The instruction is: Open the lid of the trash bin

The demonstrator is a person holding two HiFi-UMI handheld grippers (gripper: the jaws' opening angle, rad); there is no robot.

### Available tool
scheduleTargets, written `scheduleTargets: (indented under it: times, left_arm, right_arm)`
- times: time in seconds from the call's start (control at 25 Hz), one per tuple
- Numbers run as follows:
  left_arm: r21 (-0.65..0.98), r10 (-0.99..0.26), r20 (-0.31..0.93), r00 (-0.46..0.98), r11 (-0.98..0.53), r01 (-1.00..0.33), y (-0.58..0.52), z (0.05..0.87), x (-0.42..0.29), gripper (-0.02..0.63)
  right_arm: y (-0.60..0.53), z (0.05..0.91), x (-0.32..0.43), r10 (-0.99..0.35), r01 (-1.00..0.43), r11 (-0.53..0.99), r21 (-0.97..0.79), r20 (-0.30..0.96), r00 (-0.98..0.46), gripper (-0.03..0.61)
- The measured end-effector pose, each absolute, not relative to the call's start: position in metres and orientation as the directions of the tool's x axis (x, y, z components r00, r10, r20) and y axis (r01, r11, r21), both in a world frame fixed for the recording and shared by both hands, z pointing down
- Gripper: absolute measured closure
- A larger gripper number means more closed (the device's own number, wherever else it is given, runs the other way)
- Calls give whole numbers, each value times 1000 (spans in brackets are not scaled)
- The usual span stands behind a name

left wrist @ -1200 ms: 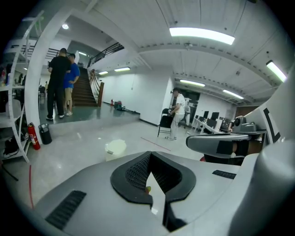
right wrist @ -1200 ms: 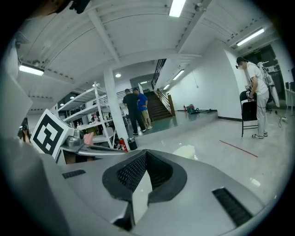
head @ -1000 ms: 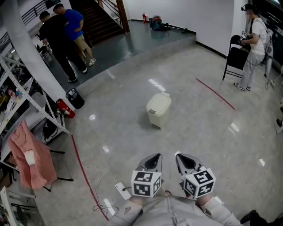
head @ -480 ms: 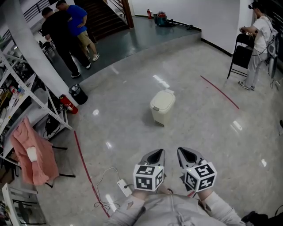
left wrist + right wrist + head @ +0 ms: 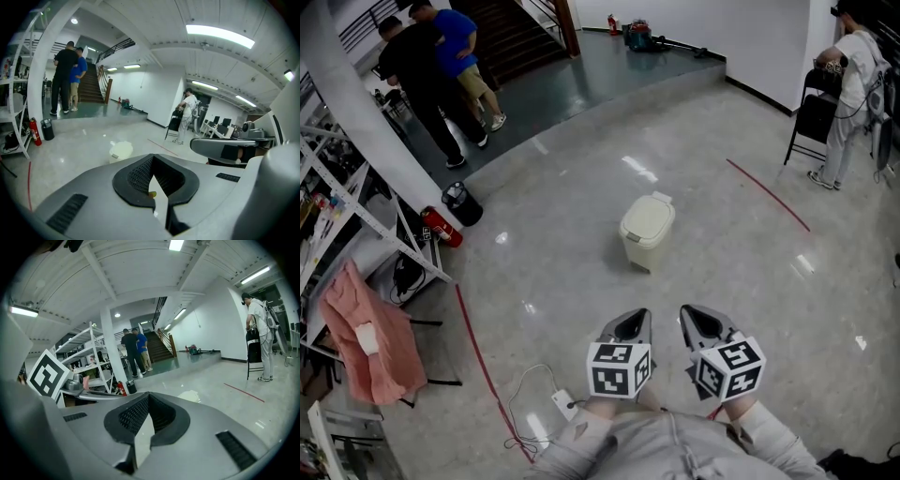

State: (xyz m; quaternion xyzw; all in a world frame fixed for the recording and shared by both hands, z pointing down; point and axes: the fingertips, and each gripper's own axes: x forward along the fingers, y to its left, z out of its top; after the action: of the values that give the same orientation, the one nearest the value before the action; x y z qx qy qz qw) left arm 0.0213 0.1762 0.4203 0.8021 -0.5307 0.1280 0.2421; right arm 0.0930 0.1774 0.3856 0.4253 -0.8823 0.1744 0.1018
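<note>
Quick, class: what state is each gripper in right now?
Left gripper: closed, holding nothing.
Right gripper: closed, holding nothing.

Bare floor [image 5: 670,286] lies open between the left gripper [image 5: 630,324], the right gripper [image 5: 701,321] and the bin [image 5: 647,228]. A power strip [image 5: 563,405] lies further left.

No word, number or brand can be read anywhere in view; the only printed marks are black-and-white square patterns, not letters, on the left cube [image 5: 619,368] of the left claw [image 5: 627,325] and the right cube [image 5: 728,367] of the right claw [image 5: 701,323].
</note>
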Motion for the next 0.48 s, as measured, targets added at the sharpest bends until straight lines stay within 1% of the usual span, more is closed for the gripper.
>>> scheduleTargets:
  times: [0.48]
  left_arm:
    - [255,-771,472,428,-345,-903,74,418,-11,611]
  right_arm:
    - [79,383,59,-737,-811,544,-218,338,-585,576]
